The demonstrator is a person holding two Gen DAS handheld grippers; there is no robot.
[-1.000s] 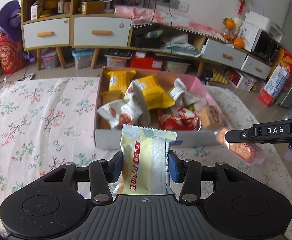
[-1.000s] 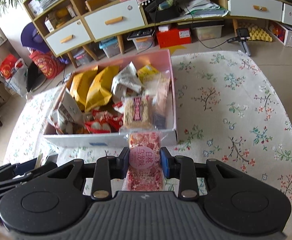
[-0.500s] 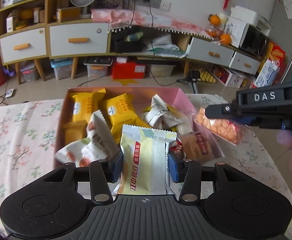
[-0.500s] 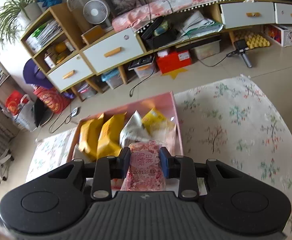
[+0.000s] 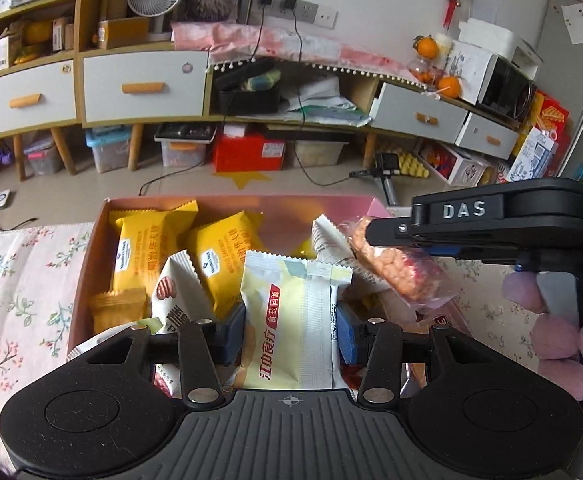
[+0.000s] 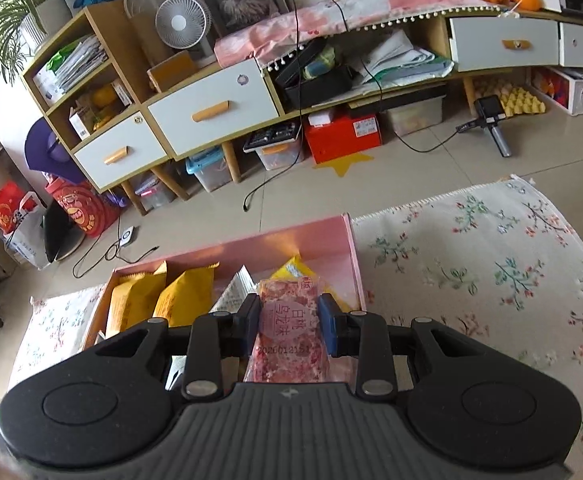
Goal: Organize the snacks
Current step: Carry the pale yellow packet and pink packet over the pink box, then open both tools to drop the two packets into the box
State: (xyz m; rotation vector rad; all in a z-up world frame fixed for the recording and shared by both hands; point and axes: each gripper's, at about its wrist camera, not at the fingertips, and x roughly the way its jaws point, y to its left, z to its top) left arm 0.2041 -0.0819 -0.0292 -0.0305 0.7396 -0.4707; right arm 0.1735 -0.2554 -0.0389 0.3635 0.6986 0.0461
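Between the blue pads of the left gripper (image 5: pixel 290 330), a pale yellow-and-white snack packet (image 5: pixel 293 320) stands clamped upright over the pink box (image 5: pixel 227 203). Clenched likewise, the right gripper (image 6: pixel 289 322) pinches a clear pink-speckled snack bar (image 6: pixel 289 330) above the box's right end. Yellow packets (image 5: pixel 141 240) and white wrappers crowd the box on the floral cloth (image 6: pixel 471 256).

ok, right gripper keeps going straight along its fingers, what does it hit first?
Probably the snacks in the pink box. The right gripper, shut on a pink packet, points down over the box's right end, where a yellow packet lies just ahead of the pink packet's tip. Depth is unclear, so possibly the box's far wall instead.
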